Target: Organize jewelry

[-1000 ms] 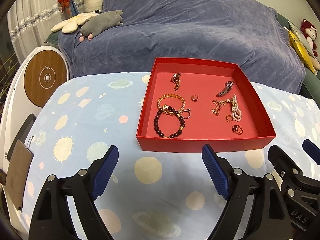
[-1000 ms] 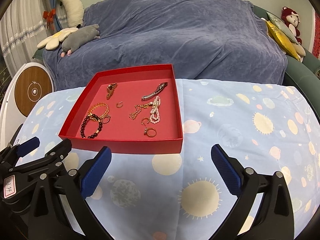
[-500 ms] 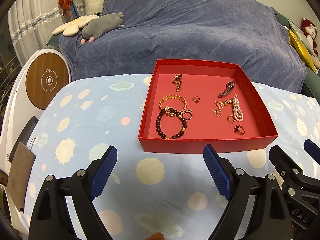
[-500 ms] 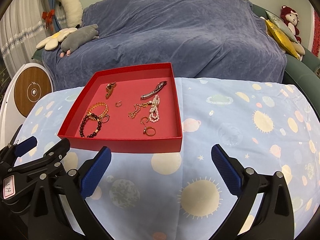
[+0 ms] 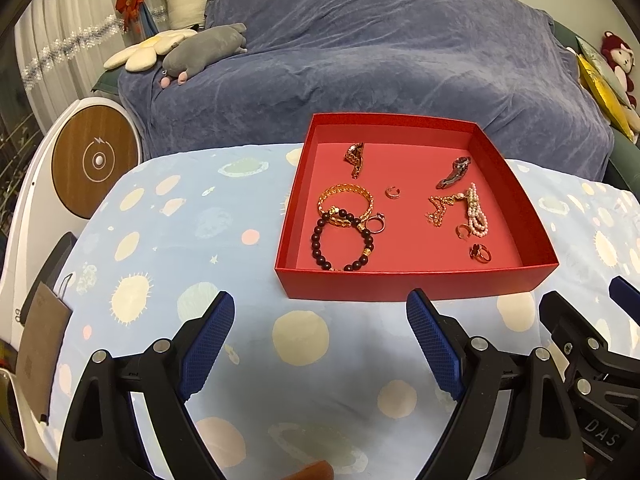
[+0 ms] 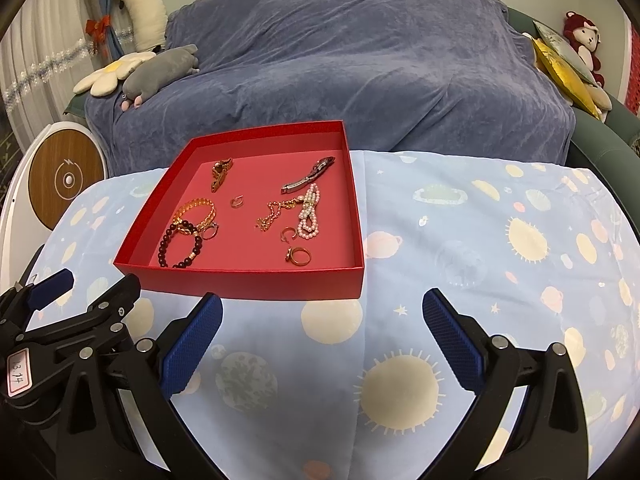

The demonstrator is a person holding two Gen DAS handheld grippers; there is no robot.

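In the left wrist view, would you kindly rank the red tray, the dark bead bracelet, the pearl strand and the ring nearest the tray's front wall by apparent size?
1. red tray
2. dark bead bracelet
3. pearl strand
4. ring

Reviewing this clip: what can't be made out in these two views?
- Dark bracelet: near beads hidden by the tray front wall, both views.
- Small ring: too small to tell its type.
- Reddish thing: cut off by the left view's bottom edge.
- Right gripper: cropped at the left view's right edge.
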